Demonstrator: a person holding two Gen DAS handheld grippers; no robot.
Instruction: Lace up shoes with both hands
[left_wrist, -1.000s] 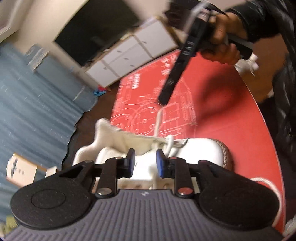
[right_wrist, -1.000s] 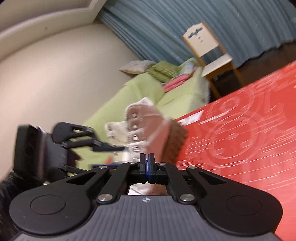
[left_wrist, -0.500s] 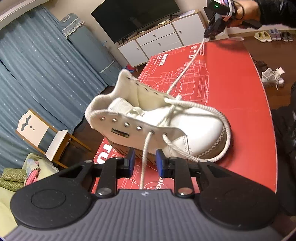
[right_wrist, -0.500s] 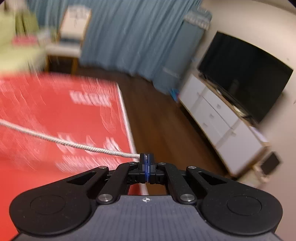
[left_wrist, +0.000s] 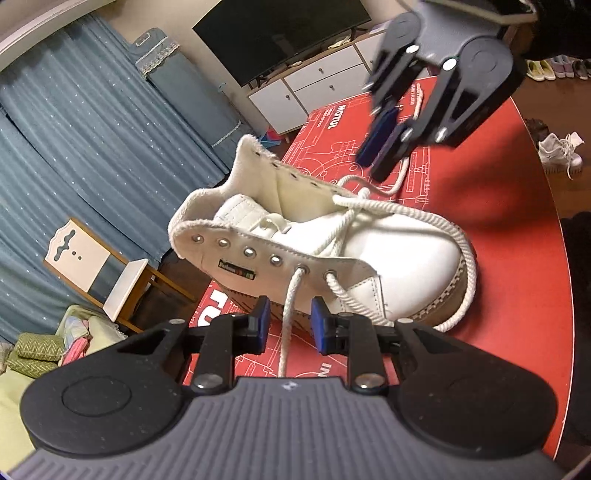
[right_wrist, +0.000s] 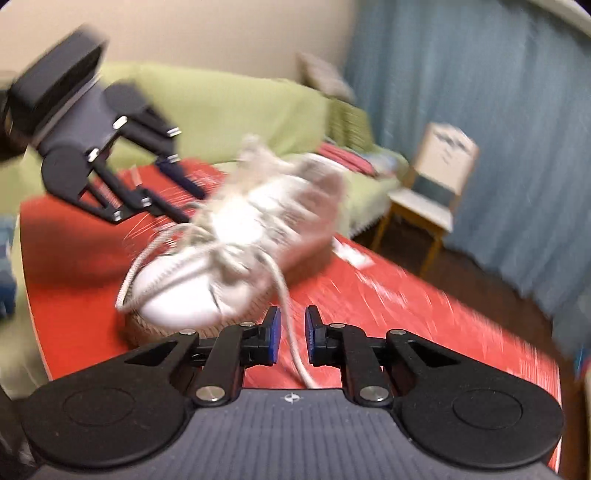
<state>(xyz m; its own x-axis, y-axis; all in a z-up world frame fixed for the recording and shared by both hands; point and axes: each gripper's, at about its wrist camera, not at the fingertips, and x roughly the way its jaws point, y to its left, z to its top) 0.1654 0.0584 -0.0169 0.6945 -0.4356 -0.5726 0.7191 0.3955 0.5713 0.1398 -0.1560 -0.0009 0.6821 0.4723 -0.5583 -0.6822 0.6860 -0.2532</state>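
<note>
A white shoe (left_wrist: 388, 251) lies on the red table mat (left_wrist: 517, 229), its toe pointing right in the left wrist view. A white lace (left_wrist: 290, 306) drops from a front eyelet and passes between the pads of my left gripper (left_wrist: 288, 325). The jaws are closing and the pads stand clear of the strand. My right gripper (left_wrist: 384, 151) hovers beyond the shoe's laced part. In the blurred right wrist view, the shoe (right_wrist: 207, 288) is toe-on, and a loose lace end (right_wrist: 284, 295) runs between the right gripper's (right_wrist: 293, 334) opening jaws, untouched. The left gripper (right_wrist: 190, 205) sits behind the shoe.
A blue curtain (left_wrist: 92, 129), a wooden chair (left_wrist: 96, 266), a TV (left_wrist: 280, 33) on a white cabinet (left_wrist: 314, 85) and a green sofa (right_wrist: 229, 110) surround the table. Other shoes (left_wrist: 557, 151) lie on the floor past the table's curved right edge.
The right gripper, shut on the lace and pulling it taut far from the shoe, has swung back close to the shoe with its jaws parted; the lace is slack. The left gripper sank slightly.
</note>
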